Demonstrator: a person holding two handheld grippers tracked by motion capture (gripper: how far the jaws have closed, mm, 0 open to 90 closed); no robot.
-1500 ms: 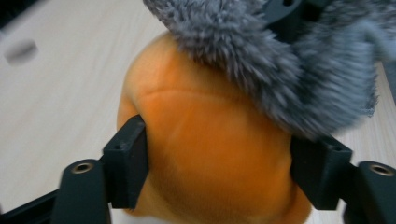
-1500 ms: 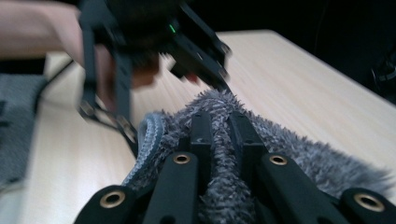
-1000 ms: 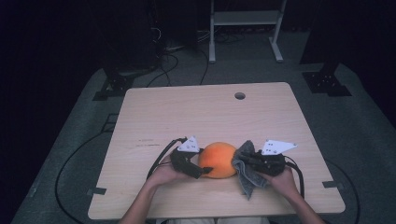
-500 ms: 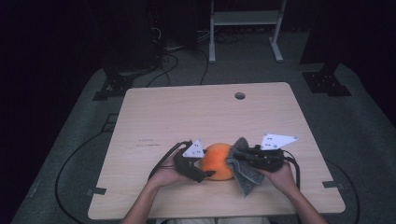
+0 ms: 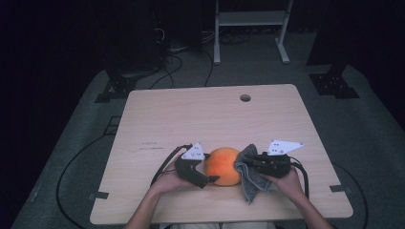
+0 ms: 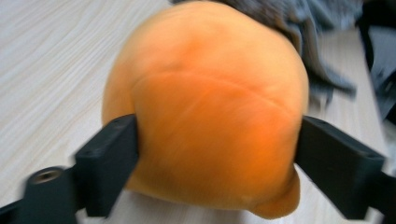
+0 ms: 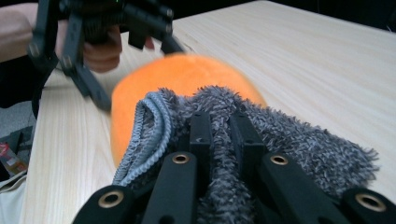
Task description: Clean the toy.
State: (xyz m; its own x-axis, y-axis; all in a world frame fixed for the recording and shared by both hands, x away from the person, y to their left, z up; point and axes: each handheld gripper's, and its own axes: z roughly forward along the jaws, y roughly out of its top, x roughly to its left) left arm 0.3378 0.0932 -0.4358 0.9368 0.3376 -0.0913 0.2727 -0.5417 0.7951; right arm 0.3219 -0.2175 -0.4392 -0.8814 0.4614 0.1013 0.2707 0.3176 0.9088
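The left gripper [image 5: 213,179] has its jaws on either side of the orange plush ball [image 5: 223,165]; they have just been opening, and in the left gripper view the black pads sit at the ball's flanks [image 6: 205,112], though whether they press on it cannot be told. The right gripper [image 5: 246,163] is clamped tight on a grey fuzzy cloth [image 5: 248,179], its jaws pinching a fold of it [image 7: 224,140] against the ball's right side. The ball rests on the wooden table [image 5: 200,119] near the front edge, between both hands
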